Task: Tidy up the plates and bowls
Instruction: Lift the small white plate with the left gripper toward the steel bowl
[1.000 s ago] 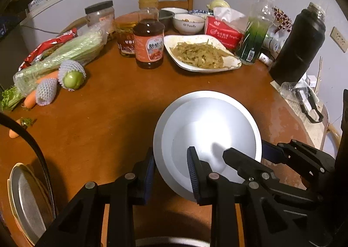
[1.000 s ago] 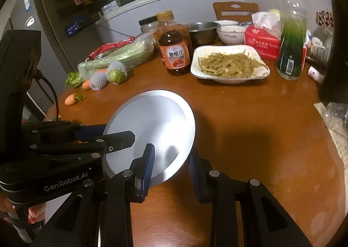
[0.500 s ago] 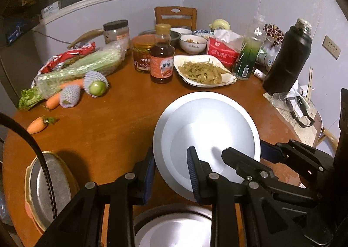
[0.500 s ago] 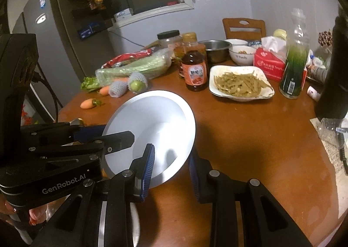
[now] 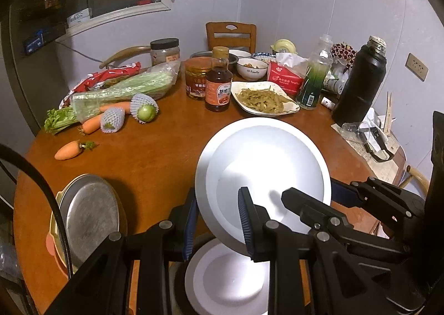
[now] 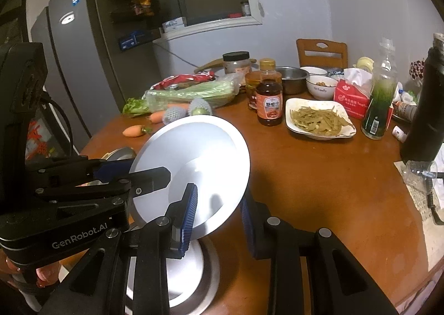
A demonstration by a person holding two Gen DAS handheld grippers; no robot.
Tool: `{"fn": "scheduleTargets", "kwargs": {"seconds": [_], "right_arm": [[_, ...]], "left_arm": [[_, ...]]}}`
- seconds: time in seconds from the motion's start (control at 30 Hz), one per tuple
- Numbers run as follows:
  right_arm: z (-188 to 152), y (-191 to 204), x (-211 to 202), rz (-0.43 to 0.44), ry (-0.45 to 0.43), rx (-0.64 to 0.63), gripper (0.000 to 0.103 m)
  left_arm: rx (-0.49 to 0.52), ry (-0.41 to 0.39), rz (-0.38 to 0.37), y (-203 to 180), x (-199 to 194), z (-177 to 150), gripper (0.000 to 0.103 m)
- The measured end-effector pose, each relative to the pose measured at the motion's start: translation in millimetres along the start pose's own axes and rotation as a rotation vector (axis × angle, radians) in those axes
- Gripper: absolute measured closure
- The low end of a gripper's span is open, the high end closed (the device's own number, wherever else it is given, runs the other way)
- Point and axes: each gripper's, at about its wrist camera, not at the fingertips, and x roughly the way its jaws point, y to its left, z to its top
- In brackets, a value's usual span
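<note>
A white plate is held in the air above the round wooden table, tilted; it also shows in the right wrist view. My left gripper is shut on its near left rim. My right gripper is shut on its near right rim. Below them another white plate rests inside a dark-rimmed dish at the table's near edge; it also shows in the right wrist view. A metal plate lies on an orange dish at the near left.
A dish of green beans, sauce bottle, jars, bowls, a tissue box, a green bottle and a black flask stand at the back. Celery, carrots and netted fruit lie at the left. A fridge stands left.
Both grippers have lifted the white plate higher and pulled it back toward the table's near edge. The lower white plate has come into view beneath it.
</note>
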Motion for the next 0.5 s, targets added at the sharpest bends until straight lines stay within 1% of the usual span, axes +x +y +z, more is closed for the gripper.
{"fn": "scheduleTargets", "kwargs": {"seconds": [0.13, 0.27, 0.5], "right_arm": [[-4, 10, -6, -0.001, -0.009, -0.014, 0.07], [-11, 18, -11, 0.009, -0.016, -0.018, 0.07], [-18, 32, -20, 0.025, -0.027, -0.053, 0.07]], "left_arm": [[-0.009, -0.012, 0.002, 3, -10, -9, 0.074], [-0.016, -0.011, 0.016, 5, -17, -17, 0.074], [-0.028, -0.035, 0.037, 8, -34, -32, 0.074]]}}
